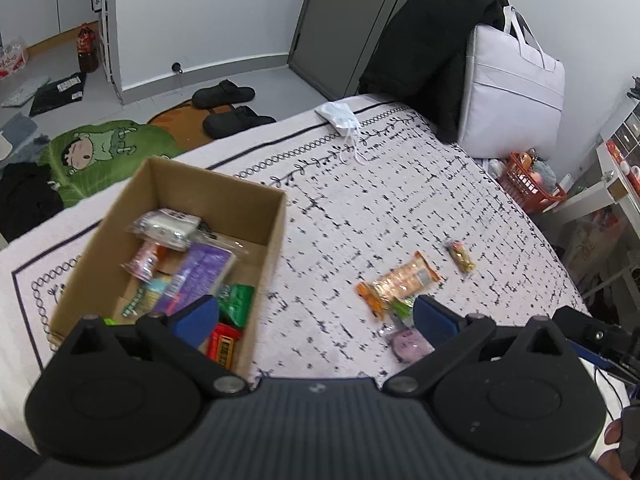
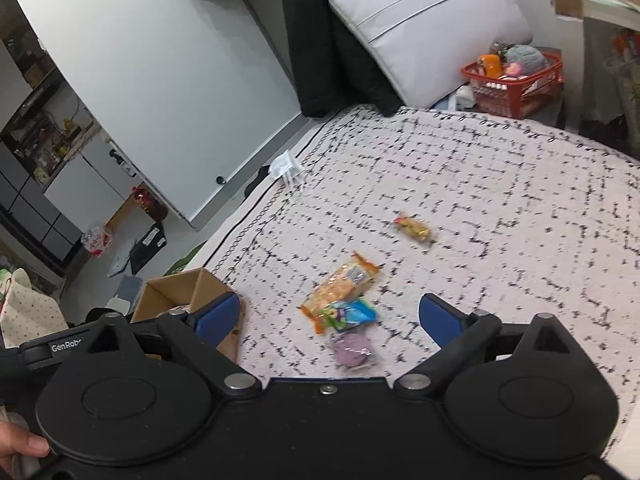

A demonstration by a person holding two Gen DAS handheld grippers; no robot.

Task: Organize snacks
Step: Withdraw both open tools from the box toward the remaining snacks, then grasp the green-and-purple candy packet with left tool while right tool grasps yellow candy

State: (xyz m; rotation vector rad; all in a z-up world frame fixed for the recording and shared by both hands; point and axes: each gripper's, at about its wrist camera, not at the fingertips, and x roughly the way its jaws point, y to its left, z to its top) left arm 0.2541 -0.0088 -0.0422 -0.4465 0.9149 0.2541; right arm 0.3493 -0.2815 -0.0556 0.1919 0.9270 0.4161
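Four loose snacks lie on the patterned bedspread (image 2: 500, 208): orange packet (image 2: 344, 282), blue-green packet (image 2: 352, 314), purple pack (image 2: 354, 350), small candy (image 2: 414, 229). One cardboard box (image 1: 224, 200) sits at nine o'clock. Left gripper (image 1: 316, 316) and right gripper (image 2: 330, 314) gape wide, holding nothing, with the purple pack at six o'clock between the right jaws.

— How is the light?
— Even and cool, indoor, no hard shadows; the white wall (image 1: 192, 20) shows no glare.
— Sharpness?
— Motion blur smears the snack packets (image 2: 340, 292) and the bedspread's (image 2: 500, 208) black marks in the right wrist view; the cardboard box (image 1: 224, 208) is softer too.
— Edges?
— Fisheye bends the door (image 1: 332, 28) and wall lines, with dark corners.
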